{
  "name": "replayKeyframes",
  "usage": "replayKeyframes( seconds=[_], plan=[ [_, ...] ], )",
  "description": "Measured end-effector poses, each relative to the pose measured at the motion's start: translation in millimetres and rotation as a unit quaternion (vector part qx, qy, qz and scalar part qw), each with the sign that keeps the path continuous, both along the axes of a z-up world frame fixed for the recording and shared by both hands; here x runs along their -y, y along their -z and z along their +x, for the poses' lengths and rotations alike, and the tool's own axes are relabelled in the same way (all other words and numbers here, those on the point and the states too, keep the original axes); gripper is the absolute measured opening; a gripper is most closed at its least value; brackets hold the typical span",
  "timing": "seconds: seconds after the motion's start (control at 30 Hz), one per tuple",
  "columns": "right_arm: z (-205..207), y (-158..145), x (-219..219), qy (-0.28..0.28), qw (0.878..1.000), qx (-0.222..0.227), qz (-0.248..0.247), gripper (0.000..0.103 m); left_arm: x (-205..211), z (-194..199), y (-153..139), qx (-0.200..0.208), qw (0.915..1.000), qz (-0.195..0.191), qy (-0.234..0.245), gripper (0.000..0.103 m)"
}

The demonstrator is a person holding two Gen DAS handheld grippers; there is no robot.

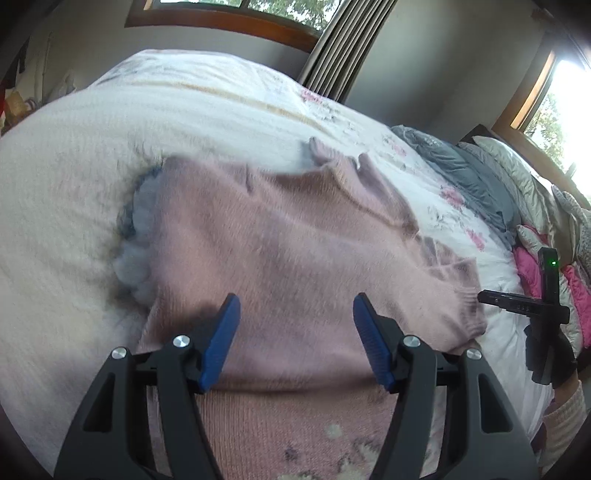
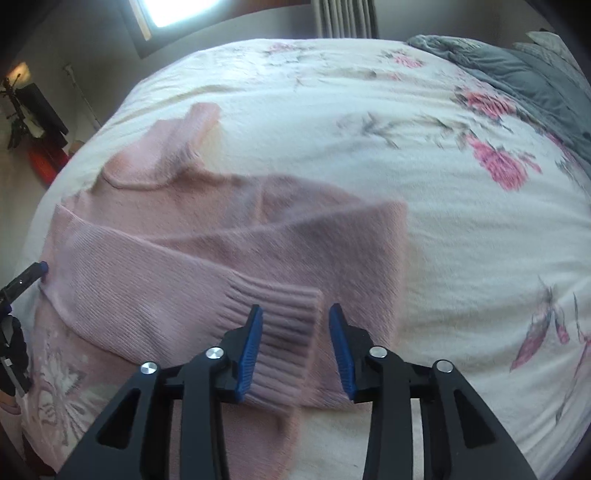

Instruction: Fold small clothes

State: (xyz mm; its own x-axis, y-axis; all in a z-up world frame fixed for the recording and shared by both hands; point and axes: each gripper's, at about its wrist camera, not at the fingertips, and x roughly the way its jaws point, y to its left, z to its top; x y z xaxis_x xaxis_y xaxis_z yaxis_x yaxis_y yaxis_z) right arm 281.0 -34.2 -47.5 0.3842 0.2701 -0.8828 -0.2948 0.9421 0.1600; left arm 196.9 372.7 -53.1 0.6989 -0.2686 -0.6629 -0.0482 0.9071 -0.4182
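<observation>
Two grippers, both parted and empty: your right gripper [image 2: 295, 347] straddles the ribbed cuff [image 2: 280, 317]; your left gripper [image 1: 295, 339] hovers over the pink sweater [image 1: 280, 236] mid-bed [image 2: 443, 229]. Soft, limp knit; pinch at the cuff.

Both views sit low and close over the bed with the white floral-printed cover [image 1: 258, 110], each looking forward between its own black tongs with blue pads. The left wrist view faces toward the far edge under a wood-framed window [image 1: 229, 18]. The right wrist view looks toward the corner with the rumpled grey blanket [image 2: 517, 70]. They share the pale pink knitted sweater [image 1: 280, 236] [image 2: 155, 258], and each catches the other's tongs at its edge.
</observation>
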Motion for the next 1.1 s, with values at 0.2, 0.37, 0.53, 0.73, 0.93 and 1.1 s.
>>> replayKeyframes(
  seconds=[0.2,0.37,0.53,0.73,0.93,1.1],
  plan=[
    [38.6,-14.5,-48.7,-0.023,0.998,-0.005,0.055,0.061,9.3,54.0,-23.5,0.012,0.9997,0.019,0.012,0.067],
    [83.6,-12.8,-93.2,-0.019,0.996,-0.026,0.082,0.071,23.9,108.9,-23.1,-0.005,0.9997,0.014,0.02,0.067],
    [119.3,-1.3,-129.6,-0.016,0.996,-0.037,0.076,0.077,30.6,156.8,-16.5,-0.031,0.9991,0.003,0.027,0.068],
    [136.5,25.2,-148.0,-0.013,0.998,-0.038,0.044,0.076,28.5,187.4,13.6,-0.07,0.9969,-0.026,0.022,0.07],
    [114.7,21.0,-147.4,-0.05,0.995,0.012,0.083,0.016,23.7,171.0,18.2,-0.031,0.9986,-0.036,0.024,0.018],
    [59.6,-24.4,-124.4,-0.093,0.981,0.096,0.14,0.016,18.9,116.7,-14.8,0.059,0.9956,-0.057,0.044,0.011]
  ],
)
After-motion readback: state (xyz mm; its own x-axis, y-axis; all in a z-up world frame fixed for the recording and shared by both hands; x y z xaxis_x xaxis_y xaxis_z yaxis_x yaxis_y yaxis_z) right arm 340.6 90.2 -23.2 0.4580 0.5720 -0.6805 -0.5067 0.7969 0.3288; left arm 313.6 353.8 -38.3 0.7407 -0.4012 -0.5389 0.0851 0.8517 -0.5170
